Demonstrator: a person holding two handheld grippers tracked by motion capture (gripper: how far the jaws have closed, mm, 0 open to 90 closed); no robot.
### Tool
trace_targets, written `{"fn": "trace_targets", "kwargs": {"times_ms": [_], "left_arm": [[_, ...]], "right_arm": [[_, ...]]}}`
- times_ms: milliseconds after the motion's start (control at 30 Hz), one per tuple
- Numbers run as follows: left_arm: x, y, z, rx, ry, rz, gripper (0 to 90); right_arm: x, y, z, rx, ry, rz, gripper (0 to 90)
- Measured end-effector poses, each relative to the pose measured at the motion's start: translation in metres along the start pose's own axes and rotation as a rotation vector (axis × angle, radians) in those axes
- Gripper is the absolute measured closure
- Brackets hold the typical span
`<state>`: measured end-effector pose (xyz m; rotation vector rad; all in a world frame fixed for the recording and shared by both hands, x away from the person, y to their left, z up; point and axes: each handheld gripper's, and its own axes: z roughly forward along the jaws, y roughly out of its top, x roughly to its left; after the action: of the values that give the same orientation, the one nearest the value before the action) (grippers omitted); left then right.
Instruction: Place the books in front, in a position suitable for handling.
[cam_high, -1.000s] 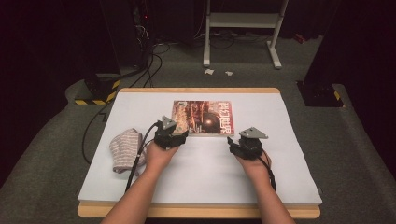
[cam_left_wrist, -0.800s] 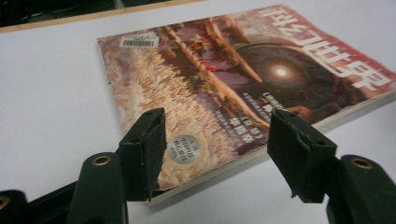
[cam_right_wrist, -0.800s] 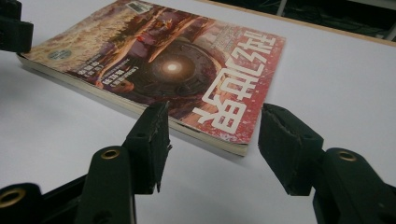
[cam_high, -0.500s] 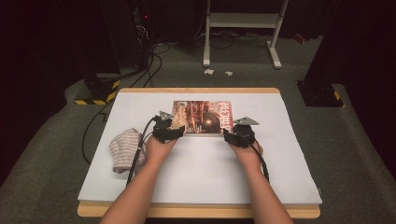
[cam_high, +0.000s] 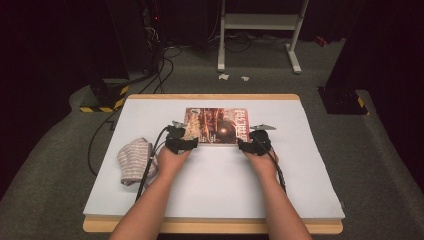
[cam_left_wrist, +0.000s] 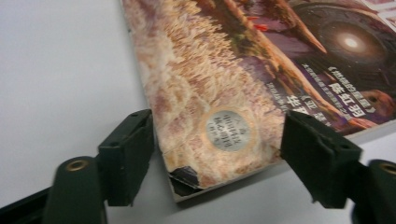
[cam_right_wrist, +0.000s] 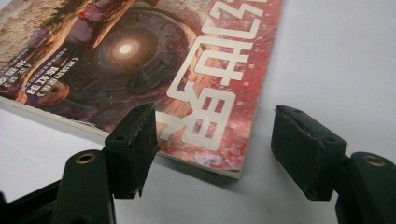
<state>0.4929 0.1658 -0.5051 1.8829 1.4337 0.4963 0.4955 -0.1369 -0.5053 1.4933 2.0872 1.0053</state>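
**Both grippers parked at the near corners of the magazine**

High view: a magazine (cam_high: 216, 125) with a reddish-brown cover lies flat in the middle of the white tabletop (cam_high: 310, 165), a bit toward the far edge. The person's forearms come in from the bottom. The left gripper (cam_high: 181, 140) sits at the magazine's near left corner and the right gripper (cam_high: 251, 143) at its near right corner, so they pretty much bracket the near edge. Off to the left, near the left forearm and well apart from the magazine, there's a crumpled striped cloth (cam_high: 132, 161). Black cables run from the floor behind the tabletop, and a white metal stand (cam_high: 260, 30) is on the carpet at the back.

Left gripper view: the left gripper (cam_left_wrist: 217, 144) has its jaws spread wide and they have just been opening. The magazine's corner (cam_left_wrist: 219, 93), a little dog-eared and torn at the tip, pokes in between them with a round silver sticker (cam_left_wrist: 228, 130) right there on the cover. Neither pad presses on the paper; one jaw is off the cover over bare tabletop, the other stands at the near edge.

Right gripper view: same deal. The right gripper (cam_right_wrist: 212, 149) is wide open, jaws just been opening, with the other near corner of the magazine (cam_right_wrist: 154, 60) between them. Big white lettering runs across the cover here. One jaw overlaps the cover's edge in the picture, the other is clear of it over the tabletop; can't tell whether the first actually touches.
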Motion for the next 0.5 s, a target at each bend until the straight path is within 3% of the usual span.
{"fn": "trace_targets", "kwargs": {"times_ms": [333,500], "left_arm": [[0.0021,-0.0014,0.0010,-0.008,-0.007,-0.011,24.0],[0.0013,0.0000,0.0012,-0.002,-0.018,-0.005,29.5]], "right_arm": [[0.0026,0.0059,0.0061,0.023,0.016,0.006,31.8],[0.0042,0.0046,0.0062,0.016,0.014,0.008,34.2]]}}
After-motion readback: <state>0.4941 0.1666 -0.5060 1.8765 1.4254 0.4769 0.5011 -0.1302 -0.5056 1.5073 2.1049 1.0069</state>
